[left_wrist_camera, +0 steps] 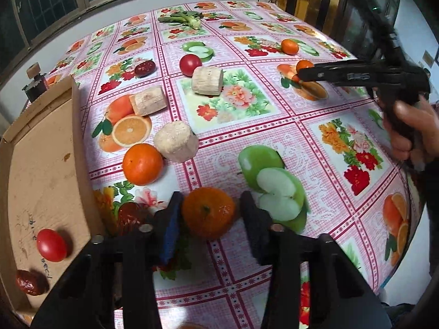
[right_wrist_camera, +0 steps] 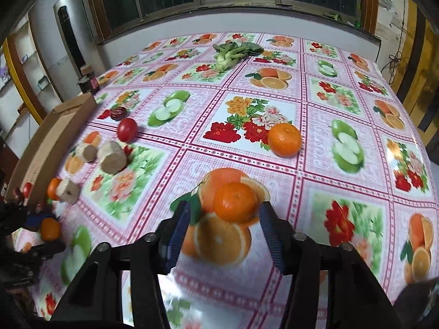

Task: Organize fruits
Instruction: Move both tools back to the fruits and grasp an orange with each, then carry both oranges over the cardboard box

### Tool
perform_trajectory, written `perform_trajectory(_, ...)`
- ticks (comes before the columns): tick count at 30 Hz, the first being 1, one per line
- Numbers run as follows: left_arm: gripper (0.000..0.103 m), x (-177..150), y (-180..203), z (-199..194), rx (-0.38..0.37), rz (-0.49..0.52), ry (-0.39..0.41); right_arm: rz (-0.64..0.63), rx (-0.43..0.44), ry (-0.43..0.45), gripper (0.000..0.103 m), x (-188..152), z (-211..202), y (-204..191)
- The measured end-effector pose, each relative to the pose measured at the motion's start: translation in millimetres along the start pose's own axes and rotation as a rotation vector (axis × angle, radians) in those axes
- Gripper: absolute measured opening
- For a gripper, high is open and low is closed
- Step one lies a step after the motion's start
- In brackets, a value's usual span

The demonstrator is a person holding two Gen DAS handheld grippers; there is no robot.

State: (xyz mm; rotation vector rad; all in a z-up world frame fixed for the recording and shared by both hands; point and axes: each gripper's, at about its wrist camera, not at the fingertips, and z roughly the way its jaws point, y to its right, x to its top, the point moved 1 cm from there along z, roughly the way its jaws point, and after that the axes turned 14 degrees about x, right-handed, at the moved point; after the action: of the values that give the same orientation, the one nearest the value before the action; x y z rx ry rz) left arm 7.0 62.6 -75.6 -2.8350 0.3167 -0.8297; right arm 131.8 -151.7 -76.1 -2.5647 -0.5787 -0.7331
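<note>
Both claws stand over the counter [left_wrist_camera: 247,148] with its pink fruit-printed oilcloth. Left claw [left_wrist_camera: 211,213] has a round orange tangerine [left_wrist_camera: 208,212] between its fingers; the left pad looks to touch the peel, while a narrow gap shows at the right pad, so the jaws are still apart. Right claw [right_wrist_camera: 223,213] brackets another small orange tangerine [right_wrist_camera: 236,201]; its right pad sits at the fruit's edge and its left pad is clear of it, so it too is apart. A flat brown cardboard tray [left_wrist_camera: 46,164] lies at the counter's left edge, holding a red tomato [left_wrist_camera: 51,244] and a dark red date [left_wrist_camera: 30,282]. More tangerines, a tomato, pale cut root pieces [left_wrist_camera: 175,141] and leafy greens [right_wrist_camera: 233,52] lie scattered on the cloth.
</note>
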Motion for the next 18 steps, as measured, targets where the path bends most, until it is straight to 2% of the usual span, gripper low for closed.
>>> perform_trajectory(1, 0.034, 1, 0, 0, 0.011, 0.003, 0.006, -0.001, -0.006, -0.012, 0.033, 1, 5, 1)
perform_trajectory(7, 0.033, 1, -3, -7, 0.011, -0.02, 0.01, -0.029, 0.015, 0.016, 0.032, -2, -7, -16)
perform_trajectory(18, 0.033, -3, -9, -39, 0.012, -0.063, 0.056, -0.043, 0.143, 0.066, 0.032, -21, -49, -64)
